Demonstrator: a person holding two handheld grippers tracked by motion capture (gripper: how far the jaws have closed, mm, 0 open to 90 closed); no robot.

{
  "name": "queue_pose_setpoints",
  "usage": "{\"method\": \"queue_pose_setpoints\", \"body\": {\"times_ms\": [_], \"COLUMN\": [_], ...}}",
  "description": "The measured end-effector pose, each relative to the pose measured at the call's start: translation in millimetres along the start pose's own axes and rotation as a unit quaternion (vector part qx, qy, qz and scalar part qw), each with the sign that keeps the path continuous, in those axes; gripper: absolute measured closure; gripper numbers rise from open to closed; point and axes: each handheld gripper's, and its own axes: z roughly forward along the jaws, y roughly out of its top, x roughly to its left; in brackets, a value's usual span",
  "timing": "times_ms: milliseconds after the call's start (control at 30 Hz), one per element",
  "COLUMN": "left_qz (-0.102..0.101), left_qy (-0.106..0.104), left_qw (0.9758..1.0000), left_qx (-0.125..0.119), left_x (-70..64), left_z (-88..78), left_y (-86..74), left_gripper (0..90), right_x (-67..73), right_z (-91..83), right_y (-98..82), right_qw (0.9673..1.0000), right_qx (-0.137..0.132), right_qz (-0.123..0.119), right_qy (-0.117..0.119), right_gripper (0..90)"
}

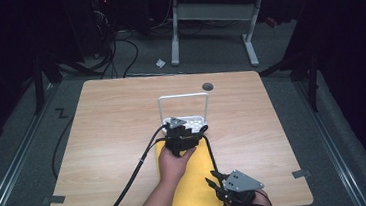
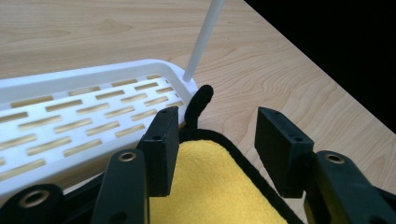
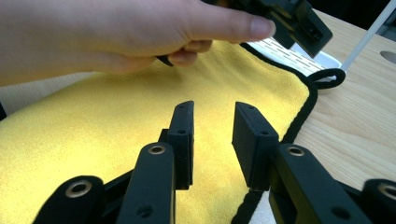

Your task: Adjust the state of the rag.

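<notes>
A yellow cloth (image 1: pixel 194 182) with a black hem lies flat on the wooden table (image 1: pixel 109 139), reaching from the table's near edge up to a white slotted rack (image 1: pixel 187 120); the cloth's far end touches or slightly overlaps the rack's near rim. In the left gripper view, a small black hanging loop (image 2: pixel 198 105) at the cloth's far corner stands just beside the rack's rounded corner, below the foot of the rack's white wire handle (image 2: pixel 203 39). The left gripper (image 1: pixel 182 133), held in the person's left hand (image 1: pixel 173 161), sits over the far end of the cloth, right at the rack. Its jaws stand apart; the cloth's hem and the bare table show in the gap between them, and neither pad presses on anything. No cloth is gripped there. The right gripper (image 1: pixel 217 179) rests at the cloth's near right edge, well apart from the rack, its jaws pointing across the cloth toward the rack. In the right gripper view, its jaws (image 3: pixel 212 140) are parted with a clear gap, hovering just above the yellow surface, with nothing between the pads. That view also shows the left hand above the cloth and the rack beyond it. The rack's handle rises upright from the rack's far side in the high view. A round dark grommet (image 1: pixel 208 86) sits in the table beyond the rack.
</notes>
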Motion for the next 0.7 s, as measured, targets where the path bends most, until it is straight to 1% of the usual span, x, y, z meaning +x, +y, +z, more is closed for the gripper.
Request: {"method": "queue_pose_setpoints", "body": {"times_ms": [33,67,133,233,267,300,400,467,533,567,600,633,667,700], "left_qz": [0.005,0.005,0.009,0.022,0.028,0.028,0.039,0.040,0.036,0.048,0.048,0.050,0.052,0.055], "left_qy": [0.004,0.004,0.008,0.019,0.024,0.024,0.032,0.031,0.022,0.024,0.024,0.023,0.023,0.027], "left_qw": [1.0000,1.0000,0.9999,0.9996,0.9993,0.9993,0.9987,0.9987,0.9989,0.9982,0.9982,0.9978,0.9974,0.9966], "left_qx": [-0.002,-0.002,-0.005,-0.003,-0.001,-0.001,0.007,0.009,0.017,0.028,0.028,0.036,0.045,0.056], "left_x": [1.4,1.4,3.6,9.3,14.2,14.2,20.3,23.7,25.0,24.0,24.0,23.6,23.8,24.1], "left_z": [-6.9,-6.9,-16.2,-32.9,-45.8,-45.8,-67.0,-81.9,-94.4,-102.6,-102.6,-104.6,-104.9,-104.0], "left_y": [-1.4,-1.4,-4.6,-12.6,-20.4,-20.4,-34.2,-46.5,-60.0,-72.1,-72.1,-77.2,-81.5,-85.0], "left_gripper": [50.1,50.1,50.4,51.6,52.4,52.6,53.4,54.9,58.7,64.3,67.8,67.8,71.3,75.7], "right_x": [-0.4,-0.4,-0.7,-1.5,-1.7,-1.8,-2.3,-3.4,-5.9,-10.5,-13.7,-13.7,-17.3,-22.0], "right_z": [0.5,0.5,1.9,4.6,4.8,5.1,5.7,6.8,8.8,12.4,15.6,15.6,19.8,25.2], "right_y": [-0.2,-0.2,-0.7,-1.2,-1.3,-1.5,-2.0,-2.5,-2.4,-0.8,0.7,0.7,2.8,5.2], "right_qw": [1.0000,1.0000,1.0000,1.0000,1.0000,1.0000,1.0000,0.9999,0.9999,0.9997,0.9997,0.9997,0.9996,0.9994], "right_qx": [0.000,0.000,0.003,0.007,0.008,0.008,0.009,0.011,0.012,0.013,0.012,0.012,0.015,0.019], "right_qz": [0.000,0.000,0.001,0.002,0.003,0.003,0.002,0.006,0.012,0.019,0.023,0.023,0.025,0.028], "right_qy": [0.001,0.001,0.002,0.004,0.004,0.004,0.004,0.003,0.003,0.001,0.001,0.001,-0.002,-0.005], "right_gripper": [70.2,70.2,70.4,70.6,70.7,70.7,70.7,70.9,71.0,71.5,71.8,71.8,72.6,74.9]}}
